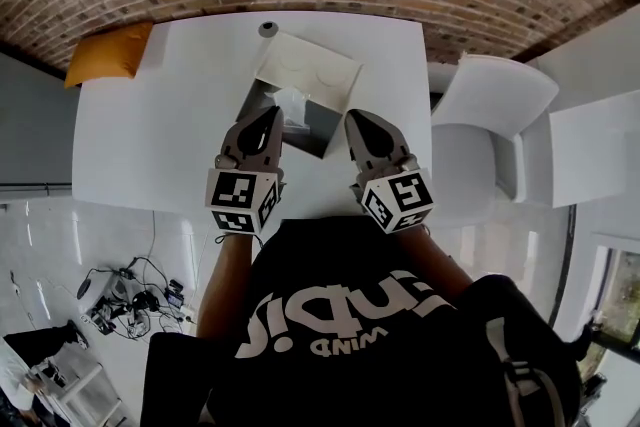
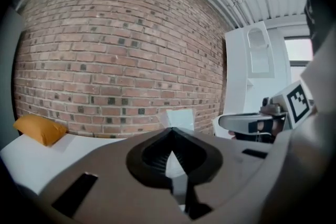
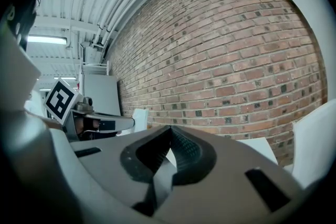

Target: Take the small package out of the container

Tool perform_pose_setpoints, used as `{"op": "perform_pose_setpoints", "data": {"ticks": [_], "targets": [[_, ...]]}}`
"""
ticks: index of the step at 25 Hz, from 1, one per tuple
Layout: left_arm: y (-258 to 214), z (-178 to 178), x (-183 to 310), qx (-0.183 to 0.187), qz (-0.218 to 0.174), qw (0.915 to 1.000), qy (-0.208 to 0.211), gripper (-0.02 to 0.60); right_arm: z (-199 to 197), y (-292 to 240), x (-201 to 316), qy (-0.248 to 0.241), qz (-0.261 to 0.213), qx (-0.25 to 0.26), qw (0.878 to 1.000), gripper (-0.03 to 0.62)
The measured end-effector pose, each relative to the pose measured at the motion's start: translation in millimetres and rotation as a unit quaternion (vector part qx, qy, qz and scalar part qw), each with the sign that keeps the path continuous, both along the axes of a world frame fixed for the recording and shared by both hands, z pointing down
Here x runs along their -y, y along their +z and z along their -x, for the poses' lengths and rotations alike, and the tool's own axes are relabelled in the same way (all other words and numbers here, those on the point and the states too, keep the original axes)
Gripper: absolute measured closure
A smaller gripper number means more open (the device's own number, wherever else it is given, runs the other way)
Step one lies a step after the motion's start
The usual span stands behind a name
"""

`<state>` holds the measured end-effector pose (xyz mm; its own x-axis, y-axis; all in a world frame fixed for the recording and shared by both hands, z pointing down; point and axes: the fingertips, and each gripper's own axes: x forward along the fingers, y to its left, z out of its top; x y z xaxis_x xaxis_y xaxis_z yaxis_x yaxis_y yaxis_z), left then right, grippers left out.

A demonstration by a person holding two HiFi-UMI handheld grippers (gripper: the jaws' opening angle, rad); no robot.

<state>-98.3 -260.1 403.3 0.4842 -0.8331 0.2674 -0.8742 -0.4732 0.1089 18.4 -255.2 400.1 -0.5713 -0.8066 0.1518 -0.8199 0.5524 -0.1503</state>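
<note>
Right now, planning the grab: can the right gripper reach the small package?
Likely yes: the container is open and nothing blocks the right gripper from the small package, though its jaws are shut.

We see a white table (image 1: 150, 135) set against the brick wall. On its far left corner lies an orange cushion (image 1: 108, 53), partly over the edge. A small grey round object (image 1: 267, 29) sits at the far edge, just beside the container (image 1: 312, 137), which stands near the table's middle with its white lid (image 1: 310, 70) tipped back and open.
</note>
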Motion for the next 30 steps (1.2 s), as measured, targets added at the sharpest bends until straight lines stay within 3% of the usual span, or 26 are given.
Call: {"op": "perform_pose_setpoints", "data": {"ticks": [4,13,17,23,30], "targets": [[-12,9,-9,-0.011,-0.043,0.9989,-0.019,0.574,0,-2,-5,0.000,-0.004,0.001,1.000,0.595],[-16,23,-24,0.002,-0.091,0.9953,-0.034,0.574,-4,-3,-10,-0.005,-0.017,0.002,1.000,0.595],[-17,26,-29,-0.016,-0.094,0.9943,-0.046,0.574,-9,-1,-11,-0.002,-0.021,-0.002,1.000,0.595],[-15,35,-36,-0.010,-0.117,0.9915,-0.056,0.574,-10,-3,-12,0.005,-0.036,-0.012,0.999,0.595],[-14,42,-39,-0.023,-0.110,0.9909,-0.075,0.574,-13,-4,-10,0.014,-0.041,-0.017,0.999,0.595]]}}
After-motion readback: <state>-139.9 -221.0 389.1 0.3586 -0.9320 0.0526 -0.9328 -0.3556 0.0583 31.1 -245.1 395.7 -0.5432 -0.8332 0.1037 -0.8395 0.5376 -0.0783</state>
